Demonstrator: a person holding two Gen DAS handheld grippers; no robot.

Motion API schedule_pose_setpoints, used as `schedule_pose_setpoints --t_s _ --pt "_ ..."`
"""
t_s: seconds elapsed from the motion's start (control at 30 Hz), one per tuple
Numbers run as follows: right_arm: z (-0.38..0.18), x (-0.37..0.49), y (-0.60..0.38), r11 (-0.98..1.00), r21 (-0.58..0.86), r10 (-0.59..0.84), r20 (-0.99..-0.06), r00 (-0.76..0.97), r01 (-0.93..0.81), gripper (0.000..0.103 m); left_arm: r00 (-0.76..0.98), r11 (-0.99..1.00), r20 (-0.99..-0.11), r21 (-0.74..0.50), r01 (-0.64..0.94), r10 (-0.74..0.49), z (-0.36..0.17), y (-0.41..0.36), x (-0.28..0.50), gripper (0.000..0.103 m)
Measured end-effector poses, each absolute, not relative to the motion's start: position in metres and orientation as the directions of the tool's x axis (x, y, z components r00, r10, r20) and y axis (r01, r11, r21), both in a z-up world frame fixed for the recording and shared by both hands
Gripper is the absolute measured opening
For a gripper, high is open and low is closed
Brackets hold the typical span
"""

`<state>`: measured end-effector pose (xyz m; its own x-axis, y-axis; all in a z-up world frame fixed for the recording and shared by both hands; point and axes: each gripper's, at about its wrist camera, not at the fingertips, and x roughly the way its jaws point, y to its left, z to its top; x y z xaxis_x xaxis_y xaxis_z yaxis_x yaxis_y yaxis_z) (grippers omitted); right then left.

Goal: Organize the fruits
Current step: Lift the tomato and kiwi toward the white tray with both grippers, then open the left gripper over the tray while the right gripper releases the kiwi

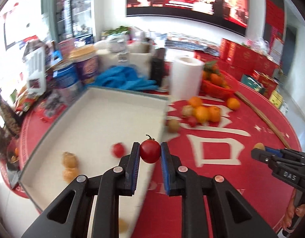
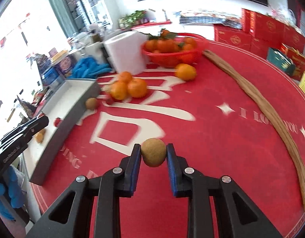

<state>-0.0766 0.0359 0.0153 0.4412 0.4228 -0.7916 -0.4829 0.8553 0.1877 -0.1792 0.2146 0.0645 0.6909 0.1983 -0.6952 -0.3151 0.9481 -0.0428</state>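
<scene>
Shop-like room (stacked red gift boxes [image 2: 267, 29])

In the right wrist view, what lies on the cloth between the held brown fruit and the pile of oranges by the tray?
Only red tablecloth with white lettering lies between the brown fruit and the pile of oranges; no fruit there, as the right wrist view shows.

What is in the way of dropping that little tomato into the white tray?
Nothing visible. The left gripper holds the cherry tomato over the tray's near edge; the fruits already inside, another tomato and two tan ones, lie off to the left.
</scene>
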Motion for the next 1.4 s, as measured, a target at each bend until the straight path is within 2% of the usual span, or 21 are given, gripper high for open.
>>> schedule_pose_setpoints --t_s 0.37,0.53,0.63,1.2,1.23,1.27,1.3,1.33,1.37,1.4 --pt "0.026 -0.092 0.161 0.728 0.161 0.5 -0.79 0.355 -0.667 0.027 0.628 0.882 -0.727 -0.068 -0.466 0.276 0.034 0.284 -0.198 0.022" --pt "0.024 -0.095 0.207 0.675 0.155 0.516 -0.798 0.312 -0.721 0.027 0.601 0.854 -0.754 -0.106 -0.51 0.265 0.016 0.3 -0.199 0.022" --pt "0.018 -0.091 0.23 0.662 0.135 0.501 -0.812 0.301 -0.737 0.027 0.606 0.849 -0.741 -0.094 -0.519 0.289 0.014 0.296 -0.202 0.023" --pt "0.0 -0.071 0.265 0.668 0.125 0.45 -0.853 0.264 -0.733 0.027 0.606 0.852 -0.753 -0.12 -0.51 0.257 0.013 0.29 -0.197 0.024" --pt "-0.001 -0.07 0.266 0.666 0.132 0.45 -0.856 0.254 -0.734 0.027 0.605 0.854 -0.754 -0.115 -0.508 0.258 0.013 0.289 -0.197 0.028" --pt "-0.002 -0.07 0.266 0.665 0.137 0.449 -0.859 0.246 -0.734 0.027 0.6 0.858 -0.756 -0.103 -0.504 0.262 0.013 0.288 -0.196 0.041" --pt "-0.003 -0.069 0.267 0.664 0.141 0.447 -0.862 0.238 -0.735 0.03 0.598 0.86 -0.757 -0.097 -0.502 0.264 0.014 0.286 -0.196 0.049" --pt "-0.003 -0.068 0.267 0.668 0.14 0.445 -0.862 0.241 -0.731 0.055 0.6 0.86 -0.754 -0.095 -0.501 0.266 0.016 0.286 -0.196 0.065" --pt "-0.001 -0.069 0.266 0.657 0.15 0.471 -0.847 0.247 -0.738 0.074 0.605 0.859 -0.749 -0.097 -0.503 0.27 0.018 0.285 -0.197 0.076" --pt "0.002 -0.07 0.266 0.658 0.143 0.474 -0.842 0.259 -0.739 0.081 0.613 0.857 -0.74 -0.098 -0.507 0.278 0.02 0.285 -0.199 0.079"
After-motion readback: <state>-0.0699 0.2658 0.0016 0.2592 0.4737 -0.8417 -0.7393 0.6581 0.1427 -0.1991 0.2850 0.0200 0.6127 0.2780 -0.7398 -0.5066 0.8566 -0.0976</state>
